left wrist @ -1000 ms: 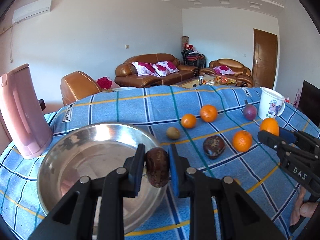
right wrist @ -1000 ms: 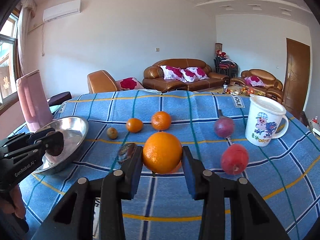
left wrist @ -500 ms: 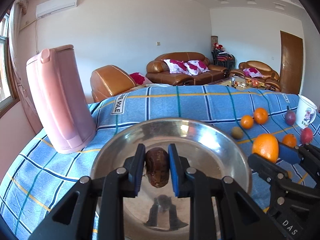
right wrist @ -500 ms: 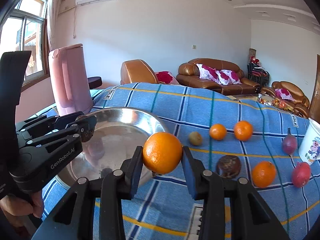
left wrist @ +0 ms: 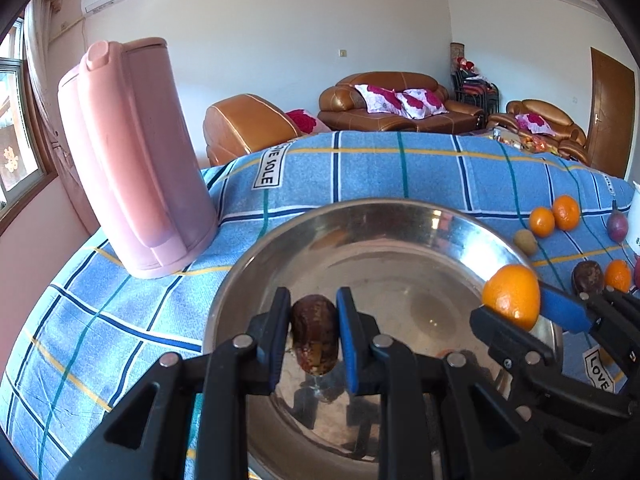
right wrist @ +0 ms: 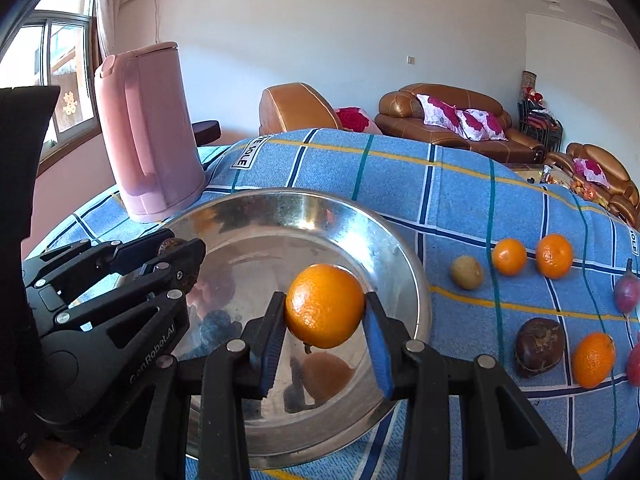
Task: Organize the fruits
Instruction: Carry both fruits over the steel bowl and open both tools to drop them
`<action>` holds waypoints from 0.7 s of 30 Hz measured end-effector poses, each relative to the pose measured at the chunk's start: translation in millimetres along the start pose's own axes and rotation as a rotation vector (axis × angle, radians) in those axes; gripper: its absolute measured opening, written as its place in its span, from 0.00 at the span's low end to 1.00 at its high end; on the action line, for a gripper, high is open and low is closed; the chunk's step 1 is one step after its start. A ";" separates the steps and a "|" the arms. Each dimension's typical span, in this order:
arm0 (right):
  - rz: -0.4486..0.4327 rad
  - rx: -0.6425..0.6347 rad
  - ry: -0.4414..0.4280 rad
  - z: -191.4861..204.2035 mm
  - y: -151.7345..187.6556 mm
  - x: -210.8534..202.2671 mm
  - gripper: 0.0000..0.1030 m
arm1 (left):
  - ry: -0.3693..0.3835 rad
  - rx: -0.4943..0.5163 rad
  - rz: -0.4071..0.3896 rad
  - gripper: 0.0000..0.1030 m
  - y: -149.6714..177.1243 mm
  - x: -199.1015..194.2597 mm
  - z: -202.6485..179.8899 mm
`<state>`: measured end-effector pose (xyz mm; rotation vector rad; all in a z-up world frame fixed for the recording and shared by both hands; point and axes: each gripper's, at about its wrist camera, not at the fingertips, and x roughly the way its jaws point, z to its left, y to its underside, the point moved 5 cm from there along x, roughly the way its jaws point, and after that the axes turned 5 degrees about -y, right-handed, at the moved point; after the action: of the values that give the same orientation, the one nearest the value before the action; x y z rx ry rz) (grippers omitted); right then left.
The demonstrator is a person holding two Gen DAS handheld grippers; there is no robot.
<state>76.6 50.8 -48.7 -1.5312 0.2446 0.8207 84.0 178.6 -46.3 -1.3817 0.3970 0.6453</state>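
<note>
My left gripper [left wrist: 314, 332] is shut on a dark brown wrinkled fruit [left wrist: 315, 332] and hangs just above the steel bowl [left wrist: 360, 216]. My right gripper [right wrist: 325, 312] is shut on a large orange [right wrist: 325, 305], held over the right half of the same bowl [right wrist: 280, 204]. In the left wrist view the orange [left wrist: 512, 295] and the right gripper [left wrist: 516, 312] come in from the right over the bowl's rim. The left gripper [right wrist: 176, 254] shows at the left of the right wrist view. Nothing lies in the bowl.
A pink kettle [left wrist: 132, 160] stands left of the bowl on the blue checked cloth [left wrist: 360, 168]. Right of the bowl lie two small oranges [right wrist: 509, 257], a kiwi [right wrist: 466, 272], a dark brown fruit [right wrist: 539, 346], another orange [right wrist: 593, 359] and a purple fruit [right wrist: 626, 294].
Both grippers have swung left from over the cloth to over the bowl, each keeping hold of its fruit. The bowl and kettle now fill more of both views.
</note>
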 end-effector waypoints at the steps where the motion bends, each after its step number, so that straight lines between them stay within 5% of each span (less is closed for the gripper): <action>1: 0.006 0.000 -0.006 0.4 0.5 1.2 0.40 | -0.004 -0.001 0.010 0.24 0.9 2.1 0.3; 21: 0.085 -0.036 -0.023 9.8 3.7 16.0 0.40 | 0.005 -0.058 0.101 0.24 7.7 21.6 9.9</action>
<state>82.5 64.4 -60.7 -1.5532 0.2806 0.9132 94.6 192.9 -63.9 -1.4257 0.4571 0.7413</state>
